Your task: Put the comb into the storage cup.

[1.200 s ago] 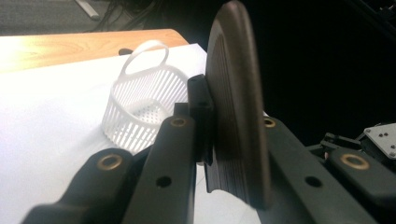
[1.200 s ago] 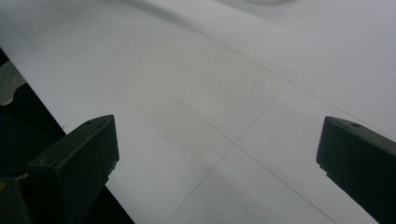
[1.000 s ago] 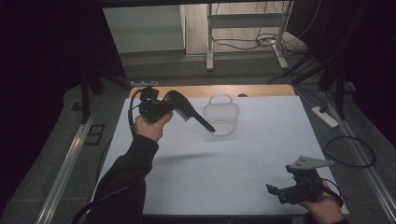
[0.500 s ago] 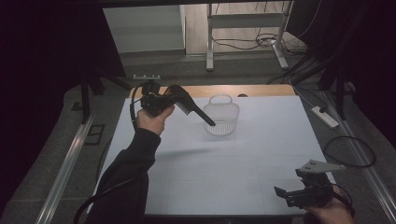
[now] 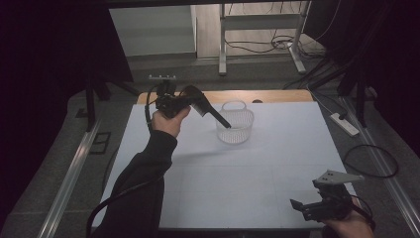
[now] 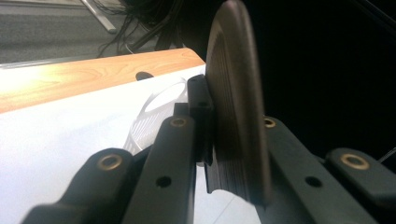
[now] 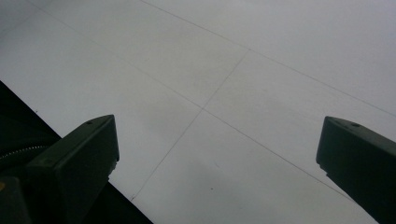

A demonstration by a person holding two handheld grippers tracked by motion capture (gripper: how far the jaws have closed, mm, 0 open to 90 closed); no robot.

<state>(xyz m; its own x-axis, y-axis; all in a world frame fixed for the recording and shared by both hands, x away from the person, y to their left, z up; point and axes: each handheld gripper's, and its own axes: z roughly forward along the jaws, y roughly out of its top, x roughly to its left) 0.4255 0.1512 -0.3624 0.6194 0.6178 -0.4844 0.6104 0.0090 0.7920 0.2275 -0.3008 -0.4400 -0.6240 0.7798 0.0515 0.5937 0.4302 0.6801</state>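
The left hand-held gripper (image 5: 225, 124) is raised over the far-left part of the white worktop (image 5: 277, 163), its black jaws slanting down toward the white mesh basket (image 5: 235, 126) that stands near the middle of the far edge. Seen from above, the jaw tips sit at the basket's near-left rim, though I cannot tell whether they touch it. Along the left gripper view, the jaws are clenched on a thin dark disc (image 6: 236, 102), held on edge between the pads, its ribbed face turned toward the left jaw and its rounded top rising well above the jaw tips. Past the disc, the basket (image 6: 154, 112) shows pale on the white sheet, with the bare wooden strip (image 6: 93, 77) of the worktop's far edge behind it. The person's left hand (image 5: 168, 121) wraps the gripper's body, a dark sleeve running back to the near-left corner and a black cable looping beneath it. The right hand-held gripper (image 5: 297, 206) rests low at the near-right corner, well apart from the basket, its grey three-cornered plate on top. In the right gripper view its jaws stand wide, released, with bare white worktop (image 7: 224, 93) between them.
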